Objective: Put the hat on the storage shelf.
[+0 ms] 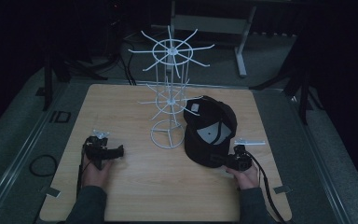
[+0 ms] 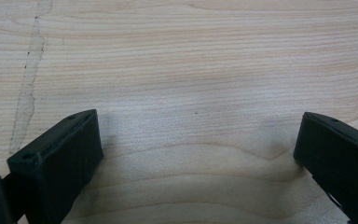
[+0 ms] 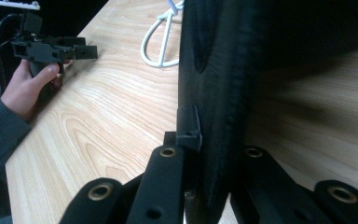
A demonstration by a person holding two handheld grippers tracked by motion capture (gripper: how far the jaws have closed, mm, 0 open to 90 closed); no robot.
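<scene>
While clamped on black cap (image 1: 209, 133) brim, right claw (image 1: 224, 160), seemingly tight, left claw (image 1: 117, 152) wide.

Black cap (image 1: 209, 133), white wire rack (image 1: 170, 93), pale wood-grain table (image 1: 135, 186)

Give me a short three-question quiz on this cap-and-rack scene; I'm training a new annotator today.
1. True or false: the right gripper is shut on the black cap.
2. Which thing stands between the two hands on the table? A) a white wire rack B) a red bucket C) a stack of plates
3. How do the jaws of the left gripper stand, and what lies between them?

Key
1. True: its jaws pinch the cap's edge, seen close in the right gripper view.
2. A: the white wire rack stands upright beside the cap.
3. Wide apart, with bare wood between them.
</scene>
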